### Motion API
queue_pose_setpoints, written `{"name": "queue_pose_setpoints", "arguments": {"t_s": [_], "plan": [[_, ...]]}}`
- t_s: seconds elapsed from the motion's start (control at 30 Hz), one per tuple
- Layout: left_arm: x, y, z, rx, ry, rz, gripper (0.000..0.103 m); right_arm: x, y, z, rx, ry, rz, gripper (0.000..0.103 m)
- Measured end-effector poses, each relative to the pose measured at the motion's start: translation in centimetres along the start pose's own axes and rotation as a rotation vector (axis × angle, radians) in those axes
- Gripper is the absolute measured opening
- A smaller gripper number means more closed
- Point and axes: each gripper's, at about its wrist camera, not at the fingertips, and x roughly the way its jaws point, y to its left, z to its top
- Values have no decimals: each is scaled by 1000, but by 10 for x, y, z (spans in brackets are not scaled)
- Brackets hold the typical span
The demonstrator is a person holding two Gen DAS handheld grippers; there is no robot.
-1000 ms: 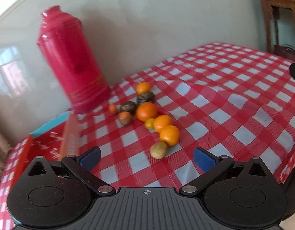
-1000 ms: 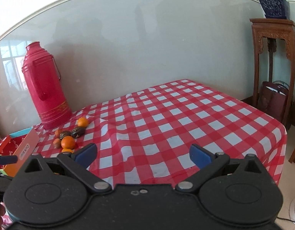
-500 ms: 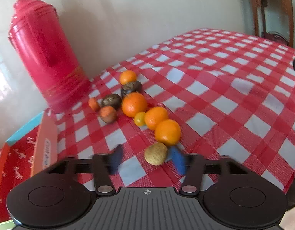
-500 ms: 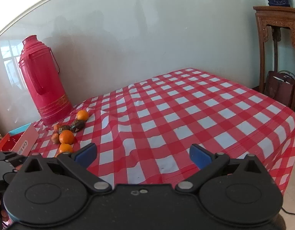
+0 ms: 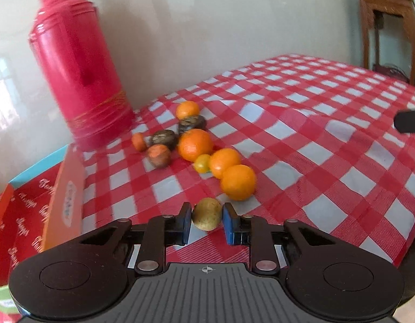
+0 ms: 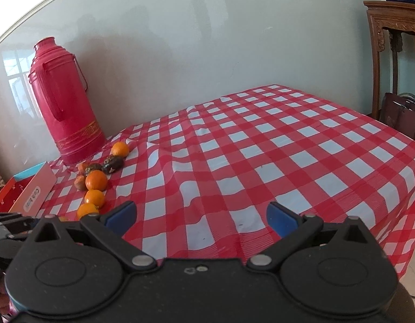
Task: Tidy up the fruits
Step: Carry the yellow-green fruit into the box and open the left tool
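Since half a second ago, left gripper [image 5: 206, 218] has narrowed onto the yellowish fruit [image 5: 206, 217] on the checked cloth [image 5: 315, 145], apparently touching it, beside an orange [image 5: 238, 182]. Right gripper [image 6: 201, 217] spread wide.

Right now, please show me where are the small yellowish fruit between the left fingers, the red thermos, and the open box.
small yellowish fruit [image 5: 206, 217], left wrist view, middle of its speckled skin.
red thermos [image 6: 66, 113], right wrist view, middle of its body.
open box [image 5: 64, 199], left wrist view, its orange raised flap.
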Motion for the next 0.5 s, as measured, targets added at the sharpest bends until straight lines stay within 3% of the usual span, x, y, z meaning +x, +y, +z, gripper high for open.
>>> {"name": "queue_pose_setpoints", "arguments": {"t_s": [0.13, 0.33, 0.5], "plan": [[-20, 23, -2, -78, -45, 68, 25, 1, 5, -1, -13, 6, 11, 97], [-56, 79, -6, -199, -110, 268, 25, -2, 22, -3, -53, 14, 51, 97], [-58, 138, -20, -330, -62, 418, 25, -4, 40, -4, -96, 18, 72, 97]]}}
